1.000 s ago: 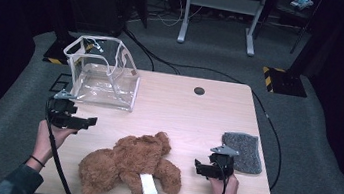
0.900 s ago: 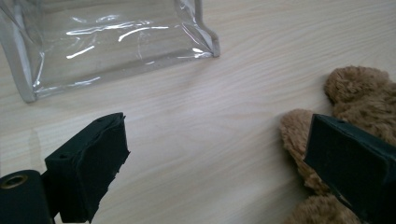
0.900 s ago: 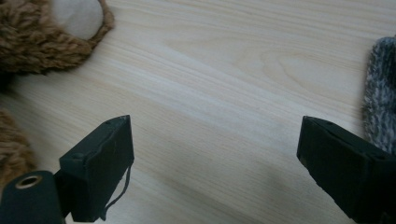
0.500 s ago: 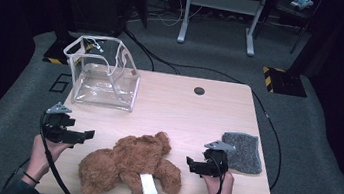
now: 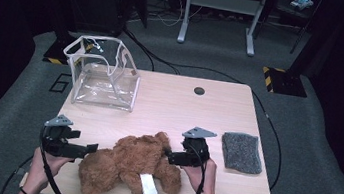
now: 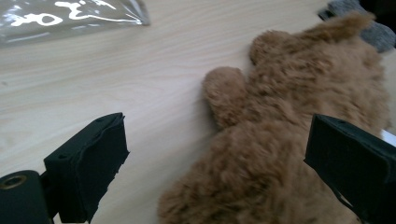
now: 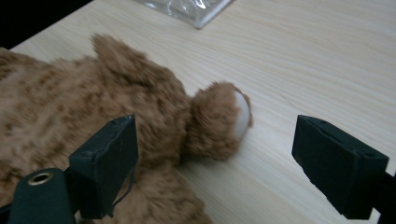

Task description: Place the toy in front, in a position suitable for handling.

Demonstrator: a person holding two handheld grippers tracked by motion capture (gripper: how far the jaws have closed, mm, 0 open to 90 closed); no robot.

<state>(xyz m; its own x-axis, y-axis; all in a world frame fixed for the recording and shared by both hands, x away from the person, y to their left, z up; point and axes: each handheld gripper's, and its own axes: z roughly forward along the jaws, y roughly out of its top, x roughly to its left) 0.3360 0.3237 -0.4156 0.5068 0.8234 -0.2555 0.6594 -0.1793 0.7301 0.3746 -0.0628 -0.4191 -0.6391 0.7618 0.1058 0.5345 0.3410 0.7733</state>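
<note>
A brown teddy bear (image 5: 131, 164) lies flat near the table's front edge, with a white tag (image 5: 149, 187) on its near side. My left gripper (image 5: 91, 146) is at the bear's left end, jaws open and pointing right. In the left gripper view, the bear (image 6: 289, 116) fills the space ahead of the open left gripper (image 6: 219, 140). My right gripper (image 5: 169, 153) is at the bear's right end, pointing left. In the right gripper view, the open right gripper (image 7: 219, 140) has a paw (image 7: 217, 119) of the bear (image 7: 70, 107) between its jaws, untouched.
A clear plastic bag (image 5: 105, 70) stands open at the back left of the wooden table (image 5: 183, 113). A grey felt pad (image 5: 241, 151) lies to the right of my right hand. A round cable hole (image 5: 199, 90) sits near the far edge.
Both grippers have closed in on the bear. The left one came toward the near edge and now points at the bear; the right one slid left to the bear's paw.
</note>
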